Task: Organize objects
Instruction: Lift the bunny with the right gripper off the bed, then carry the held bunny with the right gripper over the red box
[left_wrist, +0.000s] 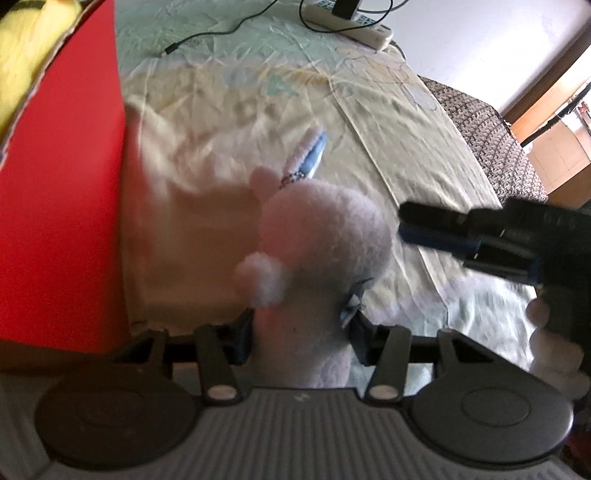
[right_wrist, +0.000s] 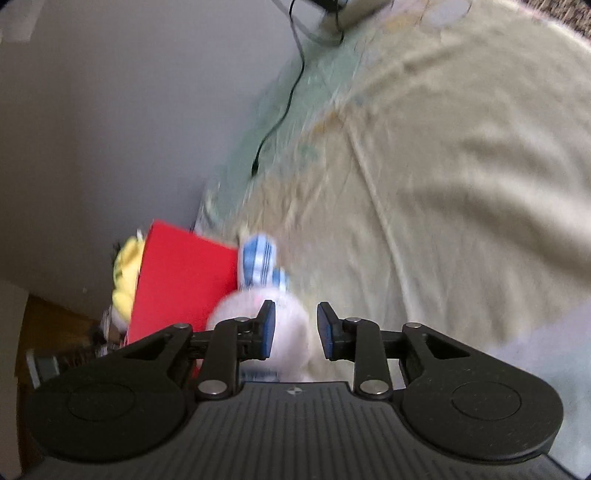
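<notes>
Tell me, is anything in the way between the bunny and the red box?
Nothing visible. The plush bunny, clamped in the left gripper, sits right beside the red box on the bedsheet, with only bare sheet between them.

Motion-blurred white plush rabbit (left_wrist: 325, 236), lower body hidden behind the left gripper (left_wrist: 301, 332); yellow toy (left_wrist: 33, 48) cropped.

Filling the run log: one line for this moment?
left gripper: shut on bunny | right gripper: open, empty | red box: beside bunny
</notes>
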